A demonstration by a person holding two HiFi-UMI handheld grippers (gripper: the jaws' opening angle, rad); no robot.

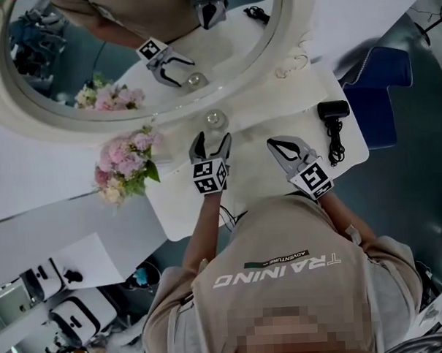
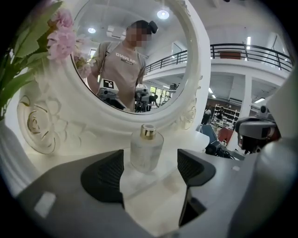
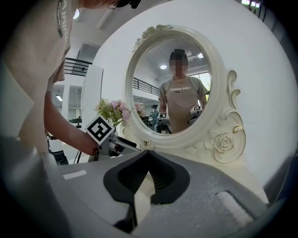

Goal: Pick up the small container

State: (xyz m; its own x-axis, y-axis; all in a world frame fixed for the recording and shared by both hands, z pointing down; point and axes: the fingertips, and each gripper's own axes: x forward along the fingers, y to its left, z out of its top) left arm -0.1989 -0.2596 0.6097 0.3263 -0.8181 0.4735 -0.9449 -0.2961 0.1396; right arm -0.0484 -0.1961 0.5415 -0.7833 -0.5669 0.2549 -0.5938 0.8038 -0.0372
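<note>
The small container, a clear glass bottle (image 1: pixel 214 121) with a gold cap, stands upright on the white dressing table (image 1: pixel 178 203) just in front of the mirror's frame. My left gripper (image 1: pixel 212 138) is open and points at it from close by. In the left gripper view the bottle (image 2: pixel 146 151) stands a little beyond the fingertips, in line with the gap of the left gripper (image 2: pixel 150 162), and nothing touches it. My right gripper (image 1: pixel 272 142) hovers to the right of the bottle. Seen in its own view, the right gripper (image 3: pixel 148 155) is shut and empty, and the bottle's cap (image 3: pixel 146 142) shows far ahead.
A large oval mirror (image 1: pixel 164 35) in an ornate white frame (image 2: pixel 42 125) stands right behind the bottle. Left of it is a pink flower bouquet (image 1: pixel 125 163). A black device with a cable (image 1: pixel 334 116) lies at the table's right end, and a blue seat (image 1: pixel 378 92) stands beyond.
</note>
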